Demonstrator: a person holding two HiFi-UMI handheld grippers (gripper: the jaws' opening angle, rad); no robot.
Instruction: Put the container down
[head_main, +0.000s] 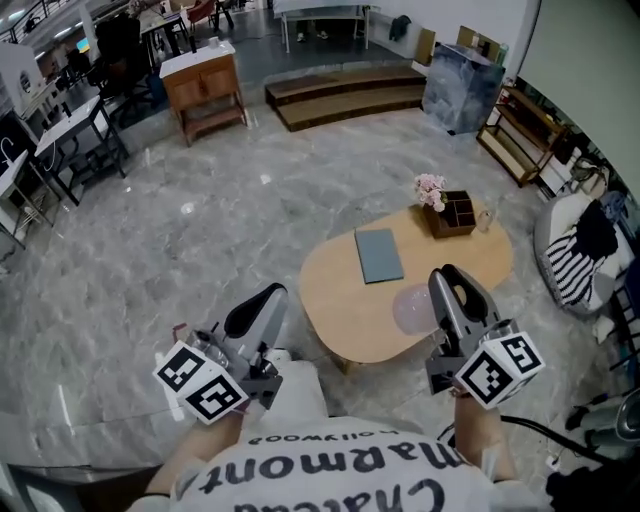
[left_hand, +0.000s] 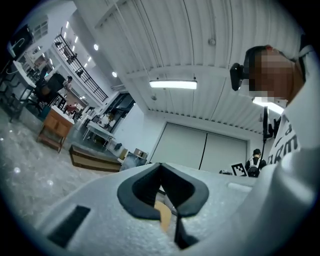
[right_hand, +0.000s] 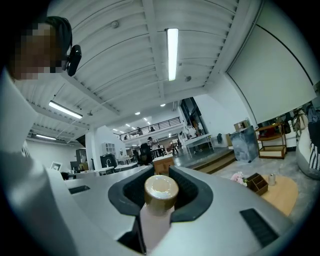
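I see a glossy, veined stone floor (head_main: 200, 230), a smooth, matt pale-wood worktop (head_main: 350, 310), and a frosted plastic container (right_hand: 154, 222) with a shiny tan cap (right_hand: 161, 189).

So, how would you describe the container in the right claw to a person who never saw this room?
Find the oval wooden table; the right gripper is at its near side. Its claw grips a pale pink container with a round tan cap, the only item held up: the grey pad, brown divided box and pink flowers rest on the table.
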